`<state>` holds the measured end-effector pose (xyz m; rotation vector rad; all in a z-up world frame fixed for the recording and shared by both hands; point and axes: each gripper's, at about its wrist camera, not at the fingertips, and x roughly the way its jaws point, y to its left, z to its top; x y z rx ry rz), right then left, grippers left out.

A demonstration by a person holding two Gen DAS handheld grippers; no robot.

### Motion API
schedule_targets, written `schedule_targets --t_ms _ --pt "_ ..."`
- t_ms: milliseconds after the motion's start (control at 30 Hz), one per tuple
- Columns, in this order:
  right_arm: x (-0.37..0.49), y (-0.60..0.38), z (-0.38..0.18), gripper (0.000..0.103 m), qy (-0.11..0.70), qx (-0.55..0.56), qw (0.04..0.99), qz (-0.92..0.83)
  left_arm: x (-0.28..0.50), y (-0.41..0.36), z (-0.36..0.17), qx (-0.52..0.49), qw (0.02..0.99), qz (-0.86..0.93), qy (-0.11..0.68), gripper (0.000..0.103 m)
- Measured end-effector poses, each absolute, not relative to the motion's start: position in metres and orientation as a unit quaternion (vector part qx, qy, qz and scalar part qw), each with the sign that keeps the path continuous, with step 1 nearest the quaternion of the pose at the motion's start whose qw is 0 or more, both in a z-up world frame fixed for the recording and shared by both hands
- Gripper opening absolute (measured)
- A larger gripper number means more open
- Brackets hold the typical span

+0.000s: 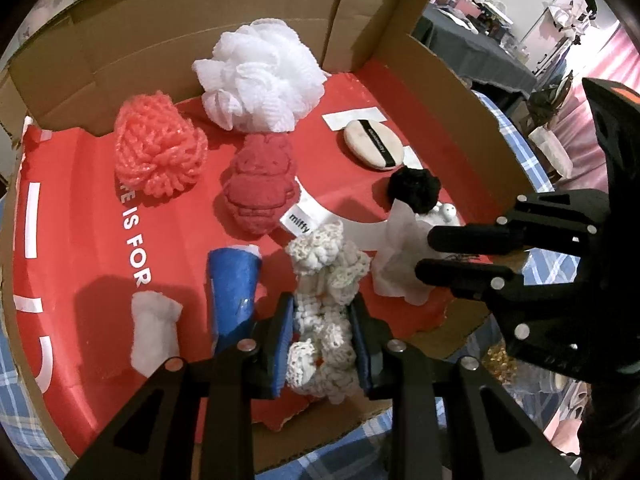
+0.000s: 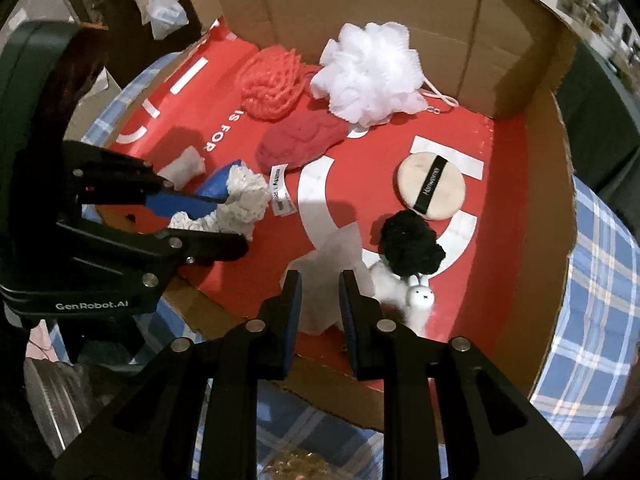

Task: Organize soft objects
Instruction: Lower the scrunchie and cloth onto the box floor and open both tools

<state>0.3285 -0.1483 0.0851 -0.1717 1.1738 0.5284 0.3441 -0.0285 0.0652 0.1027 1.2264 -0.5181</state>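
My left gripper (image 1: 322, 312) is shut on a white crocheted piece (image 1: 324, 300), held low over the red floor of the cardboard box (image 1: 92, 240); it also shows in the right wrist view (image 2: 244, 204). My right gripper (image 2: 319, 286) has its jaws around a white tissue (image 2: 324, 280) near the box's front edge; whether it grips it is unclear. In the box lie a white mesh pouf (image 1: 260, 76), a coral pouf (image 1: 158, 150), a red plush (image 1: 260, 182), a beige powder puff (image 1: 374, 144), a black pompom (image 1: 416, 188) and a small white bunny (image 2: 418, 298).
A blue fabric roll (image 1: 232, 288) and a small white wad (image 1: 154, 334) lie left of my left gripper. The box walls (image 1: 200, 28) rise at the back and right. A blue plaid cloth (image 2: 600, 280) covers the table around the box.
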Motion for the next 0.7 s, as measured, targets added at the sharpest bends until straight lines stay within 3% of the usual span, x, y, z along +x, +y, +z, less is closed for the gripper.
schedule_targets --t_ms 567,700 --pt "0.342 -0.132 0.078 0.02 0.555 -0.087 0.783 0.266 0.351 -0.024 0.058 0.04 0.783 -0.232 0.575 0.03" --pt "0.346 -0.132 0.08 0.02 0.556 -0.082 0.783 0.268 0.354 -0.024 0.056 0.039 0.783 -0.227 0.577 0.036"
